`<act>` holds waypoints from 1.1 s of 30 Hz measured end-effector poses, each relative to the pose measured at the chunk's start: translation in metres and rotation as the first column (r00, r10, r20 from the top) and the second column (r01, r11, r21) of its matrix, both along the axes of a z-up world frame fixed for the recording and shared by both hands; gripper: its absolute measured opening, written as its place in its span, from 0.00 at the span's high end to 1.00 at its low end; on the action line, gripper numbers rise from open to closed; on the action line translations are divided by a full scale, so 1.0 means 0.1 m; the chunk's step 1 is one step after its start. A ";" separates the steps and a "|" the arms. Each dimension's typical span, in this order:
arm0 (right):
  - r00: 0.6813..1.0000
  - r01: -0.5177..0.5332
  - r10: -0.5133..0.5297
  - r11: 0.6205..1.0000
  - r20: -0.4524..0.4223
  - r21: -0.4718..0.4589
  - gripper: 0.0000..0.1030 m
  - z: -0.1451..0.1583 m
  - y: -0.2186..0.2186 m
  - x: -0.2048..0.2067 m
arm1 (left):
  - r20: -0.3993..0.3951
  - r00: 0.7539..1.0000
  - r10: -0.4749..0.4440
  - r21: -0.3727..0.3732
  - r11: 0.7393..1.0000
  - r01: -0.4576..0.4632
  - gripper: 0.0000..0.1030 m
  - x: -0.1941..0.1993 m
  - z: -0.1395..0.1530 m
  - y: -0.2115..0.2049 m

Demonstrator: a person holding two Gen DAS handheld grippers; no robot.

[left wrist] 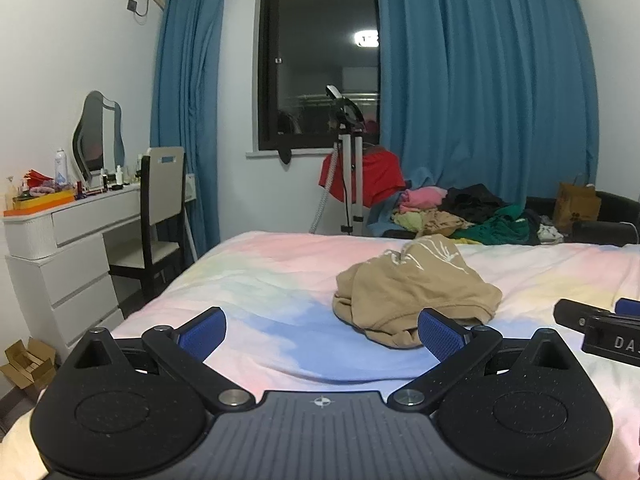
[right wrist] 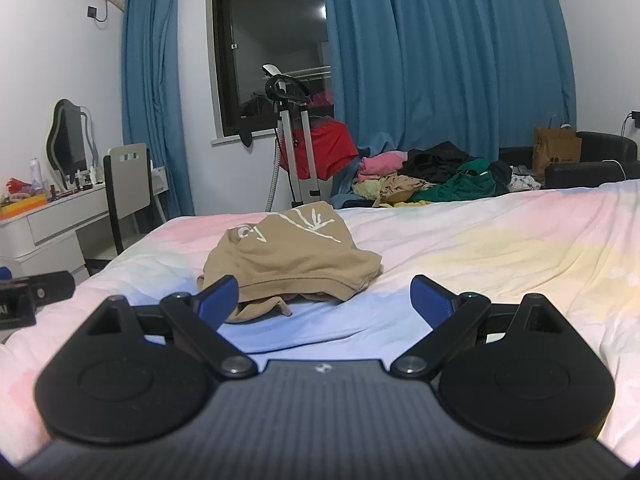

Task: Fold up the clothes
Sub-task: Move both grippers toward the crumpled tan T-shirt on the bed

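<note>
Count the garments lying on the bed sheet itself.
1: a crumpled tan garment lies mid-bed on the pastel sheet, ahead of both open grippers. The clothes pile lies beyond the bed's far edge; more may be hidden.

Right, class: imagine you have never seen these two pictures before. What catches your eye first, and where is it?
First, the crumpled tan garment with pale printed lines, lying alone in the middle of the pastel bedsheet. Behind it, tall blue curtains frame a dark window, and a heap of mixed clothes sits past the bed's far edge. In front, each open hand-held gripper shows blue pads, nothing between them.
</note>
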State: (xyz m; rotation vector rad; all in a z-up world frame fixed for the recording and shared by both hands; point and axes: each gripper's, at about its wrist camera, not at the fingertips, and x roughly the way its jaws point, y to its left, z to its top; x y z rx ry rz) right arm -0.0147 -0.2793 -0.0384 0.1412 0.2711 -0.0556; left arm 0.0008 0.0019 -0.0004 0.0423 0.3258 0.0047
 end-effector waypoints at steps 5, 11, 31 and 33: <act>1.000 0.004 -0.004 0.999 -0.002 0.034 0.09 -0.05 0.01 0.09 | -0.011 1.000 -0.002 -0.055 0.999 0.001 0.00 0.04 -0.02 0.10; 1.000 0.000 0.000 1.000 0.016 0.013 0.09 -0.05 0.02 0.01 | 0.009 1.000 0.010 0.007 1.000 -0.010 0.00 0.02 -0.03 -0.04; 0.999 0.032 -0.031 0.999 -0.036 0.031 0.09 -0.12 -0.03 0.00 | 0.023 1.000 -0.011 0.004 1.000 0.011 0.00 -0.02 0.01 -0.03; 0.998 0.041 -0.040 0.998 -0.041 0.038 0.09 -0.12 -0.03 0.00 | 0.037 0.999 -0.012 0.005 1.000 0.012 0.00 -0.05 0.05 -0.01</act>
